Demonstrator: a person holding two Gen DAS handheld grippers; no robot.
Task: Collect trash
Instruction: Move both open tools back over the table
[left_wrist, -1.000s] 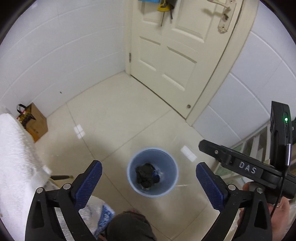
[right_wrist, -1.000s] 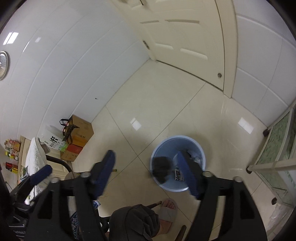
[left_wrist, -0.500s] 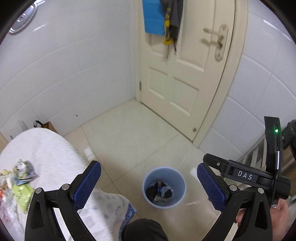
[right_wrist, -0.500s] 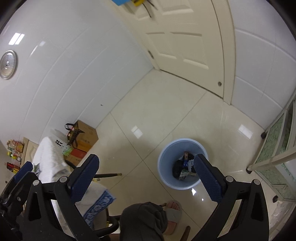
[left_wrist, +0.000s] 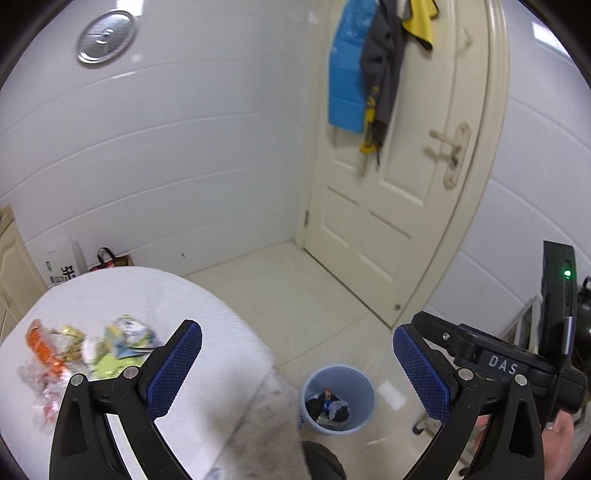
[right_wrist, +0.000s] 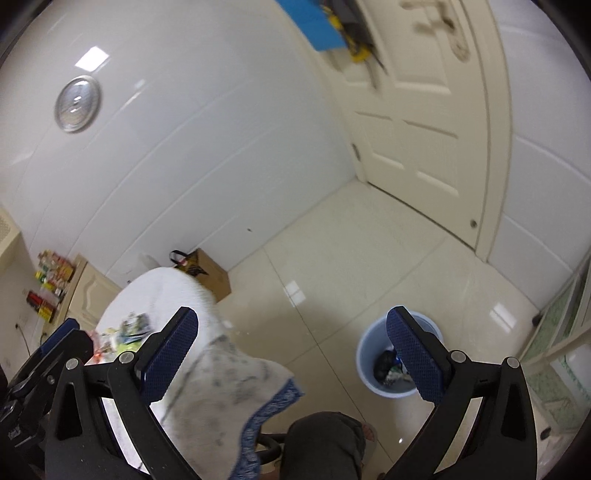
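White-tiled room, cream door (left_wrist: 391, 206) far right. Left to right: wrappers (left_wrist: 85, 350) heaped on white cloth (left_wrist: 221, 354), blue bin (left_wrist: 338, 398) on floor beside it, part filled. Our left gripper (left_wrist: 297, 367) and right gripper (right_wrist: 291, 354) both gape wide, holding nothing. We judge we're between pieces; next move: reach for wrappers, pinch one. Legible: "DAS" on neighbouring gripper.
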